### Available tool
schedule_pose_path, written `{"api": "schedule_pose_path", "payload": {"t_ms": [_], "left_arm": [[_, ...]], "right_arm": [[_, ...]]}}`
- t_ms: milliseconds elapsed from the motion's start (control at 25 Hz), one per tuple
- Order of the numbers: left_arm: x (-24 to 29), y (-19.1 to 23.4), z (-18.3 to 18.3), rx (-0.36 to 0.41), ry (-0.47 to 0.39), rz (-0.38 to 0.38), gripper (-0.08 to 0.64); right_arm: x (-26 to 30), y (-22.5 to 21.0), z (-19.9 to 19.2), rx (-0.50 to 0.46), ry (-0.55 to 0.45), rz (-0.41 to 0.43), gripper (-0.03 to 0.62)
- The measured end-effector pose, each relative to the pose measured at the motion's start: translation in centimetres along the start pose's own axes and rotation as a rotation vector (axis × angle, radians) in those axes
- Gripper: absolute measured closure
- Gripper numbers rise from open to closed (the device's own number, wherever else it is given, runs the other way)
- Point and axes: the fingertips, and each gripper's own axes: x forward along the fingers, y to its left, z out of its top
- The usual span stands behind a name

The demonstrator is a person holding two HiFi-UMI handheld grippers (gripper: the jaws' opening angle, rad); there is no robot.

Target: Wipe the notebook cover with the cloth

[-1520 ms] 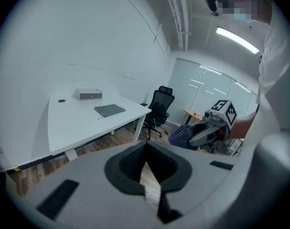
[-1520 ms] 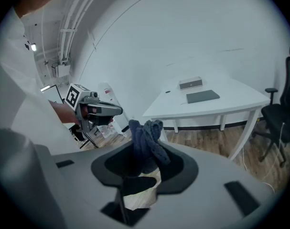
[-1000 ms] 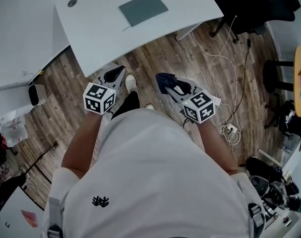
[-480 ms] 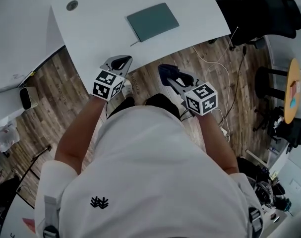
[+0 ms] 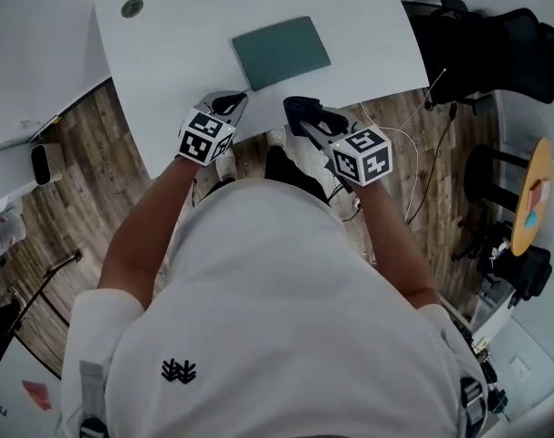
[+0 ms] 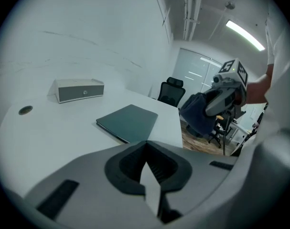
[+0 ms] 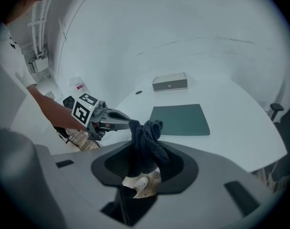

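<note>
White desk (image 5: 167,53) is filling the far side of the room above a wood floor (image 5: 76,181), and the person is standing right at its near edge with a gripper in each hand. A second ago both grippers were hanging over the floor, short of the desk; now they are coming up to the edge, the left gripper (image 5: 245,99) with its tips over the white top and the right gripper (image 5: 299,117) just short of it. The left jaws are pressing together on nothing, meeting at the tips. The right jaws are clamping a dark blue cloth (image 5: 297,109), which is bunching up past their tips. The green notebook (image 5: 281,51) is lying flat and closed in the same spot on the desk, just ahead of both pairs of jaws, a little right of the left pair and a little left of the right pair, touching neither. Only the head view is showing a black office chair (image 5: 496,44) and cables on the floor off beyond the right jaws. The left gripper view is adding a low grey box (image 6: 80,89) farther ahead than the notebook and a round hole (image 6: 25,110) in the desk, left of the jaws. The right gripper view alone is showing the cloth wedged deep between its pads.
</note>
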Motion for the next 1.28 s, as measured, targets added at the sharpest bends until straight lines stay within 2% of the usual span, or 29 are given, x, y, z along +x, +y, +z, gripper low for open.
{"api": "schedule_pose_path", "payload": {"t_ms": [160,320,640,760,1000,1280], "left_arm": [[2.0,1.1,-1.0,-0.013,0.059,0.047,0.554],[2.9,1.7,-1.9,-0.025,0.105,0.086,0.554],[3.8,2.2,-2.3,-0.011,0.163,0.126,0.554],[4.3,1.9,-2.6,0.040,0.211,0.136,0.554],[4.3,1.8,-3.0,0.050,0.222,0.152,0.554],[4.1,2.2,-3.3,0.066,0.218,0.156,0.554]], "right_arm": [[2.3,-2.3,1.7,0.018,0.018,0.079,0.456],[5.1,-3.4,3.0,-0.026,0.050,0.137,0.456],[9.9,-2.5,4.3,-0.073,0.117,0.241,0.456],[11.3,-1.8,4.4,-0.100,0.143,0.273,0.456],[12.9,-0.7,3.7,-0.161,0.188,0.305,0.456],[12.6,-2.5,3.2,-0.135,0.184,0.283,0.456]]}}
